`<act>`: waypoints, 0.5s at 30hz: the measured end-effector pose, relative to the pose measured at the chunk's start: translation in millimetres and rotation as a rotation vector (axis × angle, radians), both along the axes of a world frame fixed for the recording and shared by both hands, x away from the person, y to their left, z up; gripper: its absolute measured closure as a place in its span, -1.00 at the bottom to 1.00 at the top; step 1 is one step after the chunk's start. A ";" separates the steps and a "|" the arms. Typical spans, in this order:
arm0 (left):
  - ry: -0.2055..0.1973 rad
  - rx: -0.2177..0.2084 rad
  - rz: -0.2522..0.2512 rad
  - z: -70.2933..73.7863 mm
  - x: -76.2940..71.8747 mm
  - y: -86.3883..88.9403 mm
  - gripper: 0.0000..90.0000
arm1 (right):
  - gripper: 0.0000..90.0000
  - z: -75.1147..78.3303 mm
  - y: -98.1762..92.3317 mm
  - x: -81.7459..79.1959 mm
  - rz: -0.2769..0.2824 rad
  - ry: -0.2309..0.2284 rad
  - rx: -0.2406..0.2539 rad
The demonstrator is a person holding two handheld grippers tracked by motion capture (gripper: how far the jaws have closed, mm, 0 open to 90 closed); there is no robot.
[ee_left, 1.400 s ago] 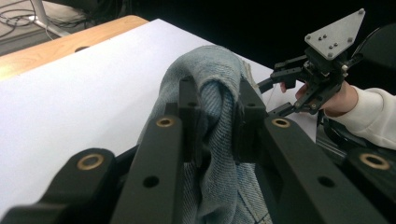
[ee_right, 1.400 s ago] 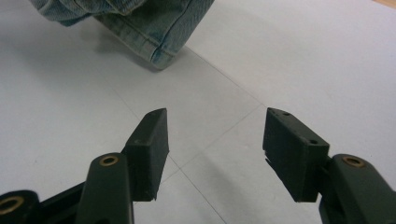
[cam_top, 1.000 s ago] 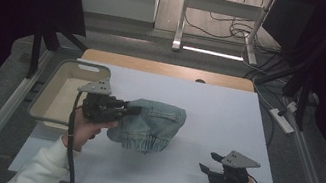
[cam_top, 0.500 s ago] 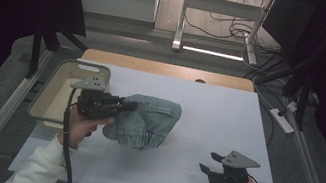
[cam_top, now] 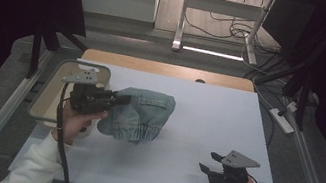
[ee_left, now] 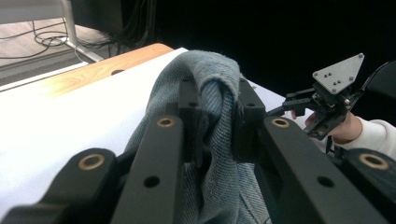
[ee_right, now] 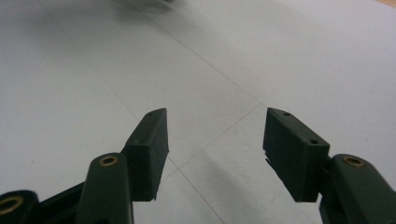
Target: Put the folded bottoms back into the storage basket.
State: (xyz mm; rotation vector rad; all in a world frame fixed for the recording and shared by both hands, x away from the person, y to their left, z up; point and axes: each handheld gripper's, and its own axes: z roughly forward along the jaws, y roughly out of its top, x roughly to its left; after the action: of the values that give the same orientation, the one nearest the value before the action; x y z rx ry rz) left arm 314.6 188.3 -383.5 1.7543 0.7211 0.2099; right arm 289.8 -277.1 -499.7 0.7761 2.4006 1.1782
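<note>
While clamping denim garment, left tool points level | right tool apart, low

Denim garment: faded blue, bunched in heap (elastic hem showing), one edge raised off white table, left of centre.

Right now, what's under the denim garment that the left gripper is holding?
The denim garment, pinched by the left gripper, hangs bunched with its lower edge on the white table. Anything beneath the bunched cloth is covered. The beige tray sits beside it.
</note>
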 end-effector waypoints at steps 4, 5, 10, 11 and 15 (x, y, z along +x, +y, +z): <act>-0.006 -0.001 0.009 3.5 0.8 4.2 0.70 | -0.10 -0.2 0.2 0.2 -0.001 0.000 0.000; -0.007 -0.002 0.012 4.8 1.1 5.9 0.71 | -0.10 -0.3 0.3 0.3 -0.001 0.000 0.000; -0.008 -0.016 0.035 12.0 5.3 18.2 0.71 | -0.10 -0.8 1.0 0.7 -0.011 -0.004 0.001; -0.008 -0.016 0.035 12.0 5.3 18.2 0.70 | -0.10 -0.8 1.0 0.7 -0.011 -0.004 0.001; -0.015 -0.020 0.056 18.0 7.5 27.2 0.71 | -0.10 -0.7 1.0 0.9 -0.011 -0.005 0.001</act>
State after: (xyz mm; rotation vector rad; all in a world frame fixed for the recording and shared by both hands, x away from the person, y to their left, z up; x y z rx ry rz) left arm 322.1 215.4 -365.5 1.7131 0.7601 0.2529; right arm 290.7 -276.2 -500.4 0.7842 2.3887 1.1752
